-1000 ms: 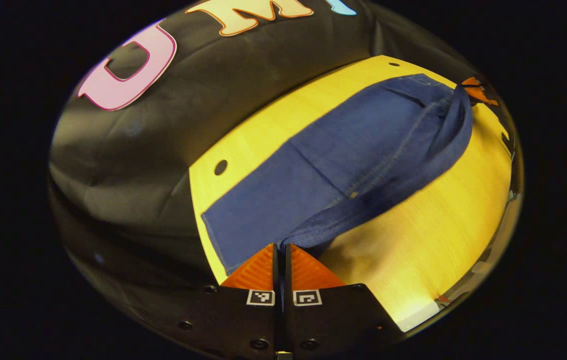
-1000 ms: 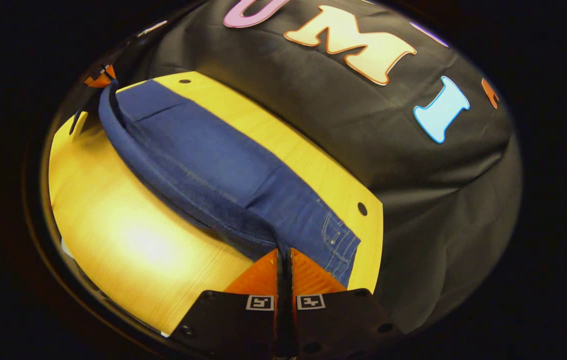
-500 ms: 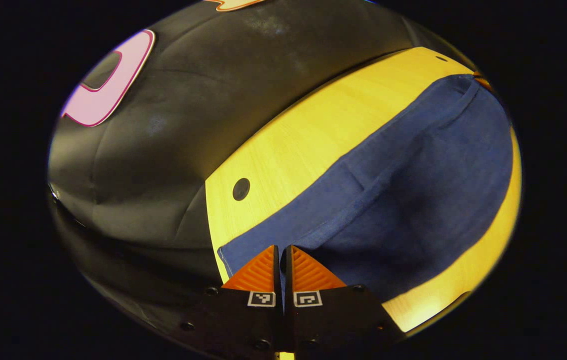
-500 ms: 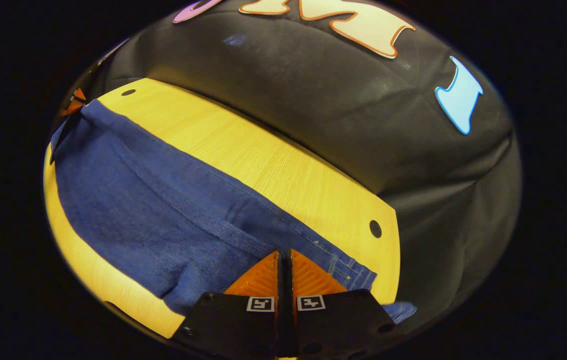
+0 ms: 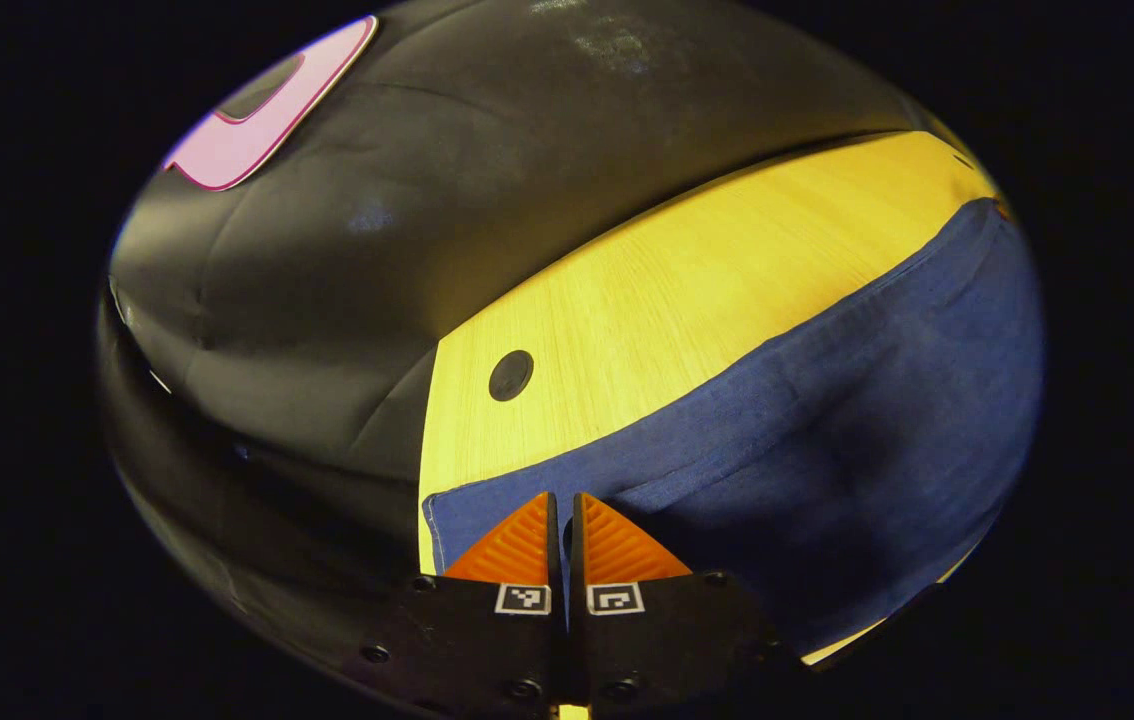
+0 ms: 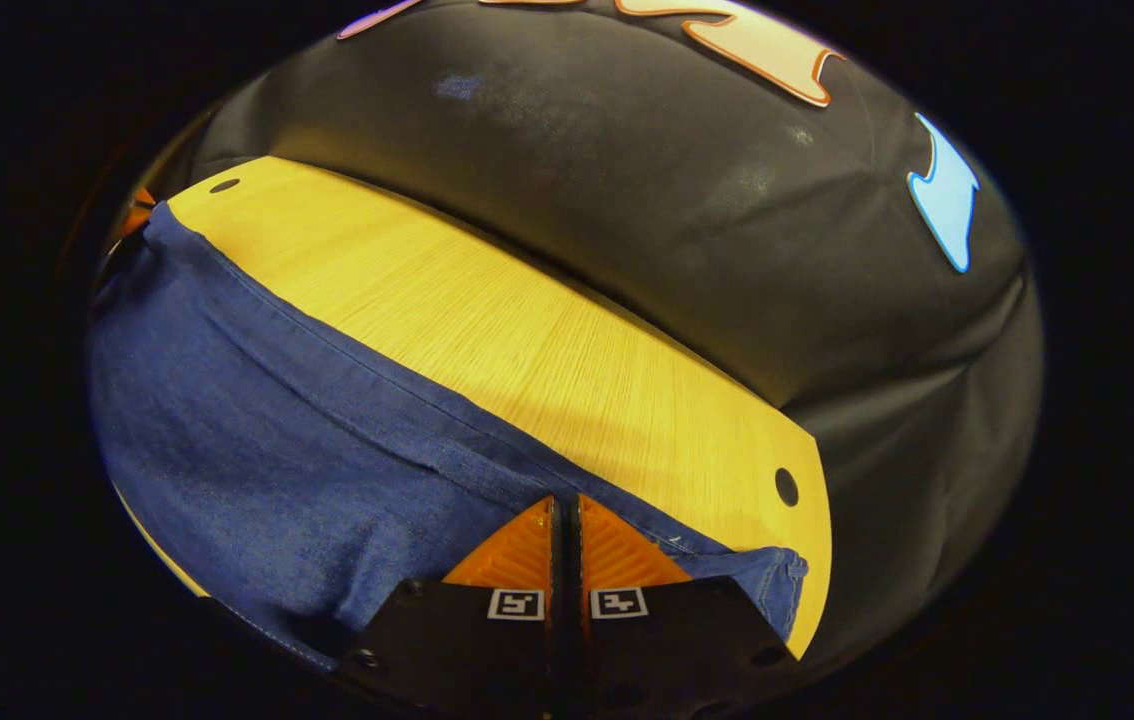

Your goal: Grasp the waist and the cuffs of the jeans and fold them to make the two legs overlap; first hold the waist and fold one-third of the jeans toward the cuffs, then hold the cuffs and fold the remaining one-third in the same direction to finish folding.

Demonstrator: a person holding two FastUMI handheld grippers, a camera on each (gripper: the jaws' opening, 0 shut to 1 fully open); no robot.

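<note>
In the left gripper view, the left tongs [image 5: 561, 520] are pressed together at the bottom, and their tips lie against the near edge of the jeans [image 5: 827, 420]. The denim edge seems to run in between the two fingers, so they look clamped on the cloth, although the exact pinch point is hidden by the fingers themselves. The jeans lie on the yellow wooden counter [image 5: 667, 290] and spread from the tongs toward the right side. One layer of denim lies over another, with a fold line running across the cloth. A round dark hole [image 5: 511, 375] is in the counter near its corner, just beyond the edge of the jeans. Behind the counter hangs the black cloth wall [image 5: 427, 180].

In the right gripper view, the right tongs [image 6: 565, 530] are also together, and their tips sit on the far hem of the jeans [image 6: 257, 440], apparently gripping it. The denim covers the near left part of the counter [image 6: 487, 330], and a small bunched end of the cloth [image 6: 777, 585] lies just to the right of the tongs, at the counter's edge. A second hole [image 6: 785, 487] is near that corner.
</note>
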